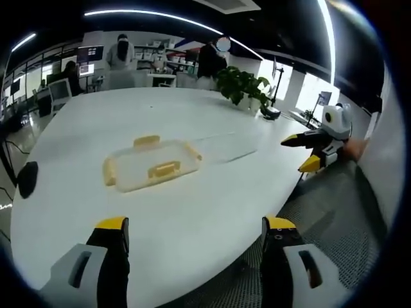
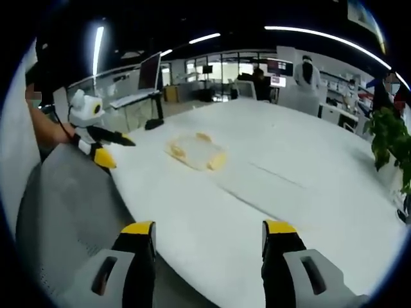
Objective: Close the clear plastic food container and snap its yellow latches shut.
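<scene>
The container point(image 1: 152, 165) is seen lying flat on the white table point(image 1: 192, 224), its clear lid resting on top and yellow latches point(image 1: 163, 170) spaced around its rim — whether these are snapped down cannot be told. In the left gripper view it is placed left of the middle, well ahead of the left gripper point(image 1: 196, 232), whose yellow-tipped jaws are held wide apart with nothing between them, over the table's near edge. In the right gripper view the container point(image 2: 196, 151) is found further off, small and blurred, toward the table's near-left side; the right gripper point(image 2: 209, 232) is likewise held open and empty above the table edge point(image 2: 192, 256). Each gripper is caught by the other's camera: the right gripper point(image 1: 303, 153) is seen at the right of the left gripper view, beyond the table edge, with its jaws apart, and the left gripper point(image 2: 115, 152) is seen at the left of the right gripper view, also spread, held by a hand point(image 2: 48, 131). Neither is touching the container. A potted plant point(image 1: 244, 86) is set at the far side of the table, and a dark object point(image 1: 27, 178) lies at its left edge. Grey carpet point(image 1: 334, 212) is visible beside the table — desks, monitors and people are made out in the background.
</scene>
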